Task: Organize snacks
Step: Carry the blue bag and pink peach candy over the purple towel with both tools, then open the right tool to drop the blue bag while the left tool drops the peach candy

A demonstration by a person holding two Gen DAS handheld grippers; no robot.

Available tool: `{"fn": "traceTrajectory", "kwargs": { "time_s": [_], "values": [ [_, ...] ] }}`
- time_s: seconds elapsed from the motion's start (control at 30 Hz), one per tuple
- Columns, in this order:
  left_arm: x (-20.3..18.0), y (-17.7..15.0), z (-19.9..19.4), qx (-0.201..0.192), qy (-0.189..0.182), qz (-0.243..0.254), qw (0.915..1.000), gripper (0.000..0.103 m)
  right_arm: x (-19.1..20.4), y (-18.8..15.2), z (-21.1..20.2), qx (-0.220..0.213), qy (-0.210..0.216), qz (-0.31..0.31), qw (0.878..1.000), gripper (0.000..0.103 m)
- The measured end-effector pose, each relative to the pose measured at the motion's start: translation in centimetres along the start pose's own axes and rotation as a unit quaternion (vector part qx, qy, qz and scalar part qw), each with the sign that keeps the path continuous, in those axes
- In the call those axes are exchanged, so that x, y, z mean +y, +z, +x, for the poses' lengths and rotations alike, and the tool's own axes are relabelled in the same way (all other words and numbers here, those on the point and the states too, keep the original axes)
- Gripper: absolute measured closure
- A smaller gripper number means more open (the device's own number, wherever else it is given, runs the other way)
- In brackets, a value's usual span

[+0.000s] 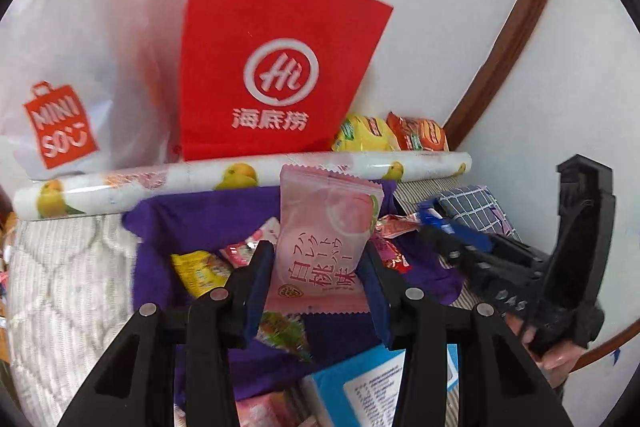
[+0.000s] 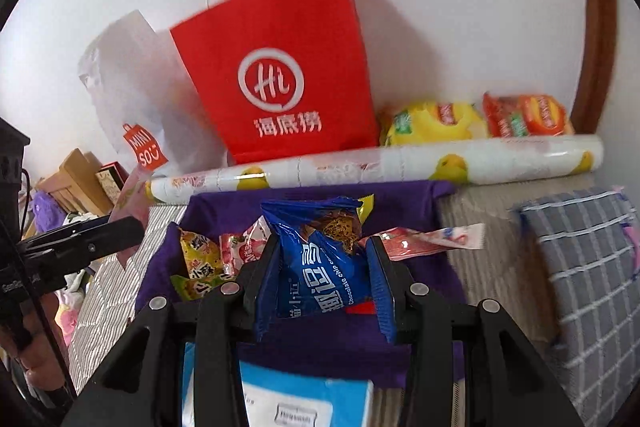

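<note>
My left gripper (image 1: pixel 318 269) is shut on a pink peach-flavour snack packet (image 1: pixel 320 227), held upright above a purple cloth (image 1: pixel 200 211) strewn with small snack packets. My right gripper (image 2: pixel 320 269) is shut on a blue chocolate chip cookie packet (image 2: pixel 316 251) above the same purple cloth (image 2: pixel 400 203). The right gripper also shows in the left wrist view (image 1: pixel 452 231) with the blue packet, and the left gripper shows at the left of the right wrist view (image 2: pixel 124 227) with the pink packet (image 2: pixel 134 199). A red paper bag (image 1: pixel 276 67) (image 2: pixel 280 83) stands against the wall behind.
A white Miniso bag (image 1: pixel 72 99) (image 2: pixel 136 115) stands left of the red bag. A yellow chip bag (image 2: pixel 432 123) and an orange chip bag (image 2: pixel 528 117) lie right of it. A lemon-print roll (image 1: pixel 240 179) (image 2: pixel 376 163) lies along the cloth's far edge. A blue box (image 2: pixel 288 395) is near me; a checked cushion (image 2: pixel 584 267) is right.
</note>
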State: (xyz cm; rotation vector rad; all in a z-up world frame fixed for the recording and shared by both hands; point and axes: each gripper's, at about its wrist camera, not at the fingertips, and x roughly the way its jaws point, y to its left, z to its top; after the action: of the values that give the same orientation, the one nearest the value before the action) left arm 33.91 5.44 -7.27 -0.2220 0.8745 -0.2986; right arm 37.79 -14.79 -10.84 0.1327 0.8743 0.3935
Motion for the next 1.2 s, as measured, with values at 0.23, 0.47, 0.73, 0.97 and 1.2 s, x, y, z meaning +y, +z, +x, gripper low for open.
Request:
{"fn": "traceTrajectory", "kwargs": {
  "time_s": [0.23,0.47,0.73,0.97,1.2],
  "values": [
    [-1.0,-0.4,4.5,0.052,0.005,-0.005,0.9986,0.061,-1.8,-1.4,2.5,0.032,-0.007,0.006,0.999,0.061],
    [-1.2,-1.7,7.1,0.085,0.020,-0.004,0.9962,0.061,-2.9,-2.8,4.1,0.047,-0.039,0.010,0.998,0.061],
    [-0.4,-2.0,8.4,0.103,0.030,-0.017,0.9941,0.061,-2.2,-3.2,4.6,0.052,-0.036,-0.011,0.998,0.061],
    [-0.6,-2.3,8.6,0.107,0.031,-0.010,0.9938,0.061,-2.3,-3.1,4.5,0.048,-0.041,-0.008,0.998,0.061],
    [-0.6,-2.1,8.6,0.107,0.028,-0.011,0.9938,0.061,-2.2,-3.1,4.8,0.061,-0.043,-0.011,0.997,0.061]
  ]
}}
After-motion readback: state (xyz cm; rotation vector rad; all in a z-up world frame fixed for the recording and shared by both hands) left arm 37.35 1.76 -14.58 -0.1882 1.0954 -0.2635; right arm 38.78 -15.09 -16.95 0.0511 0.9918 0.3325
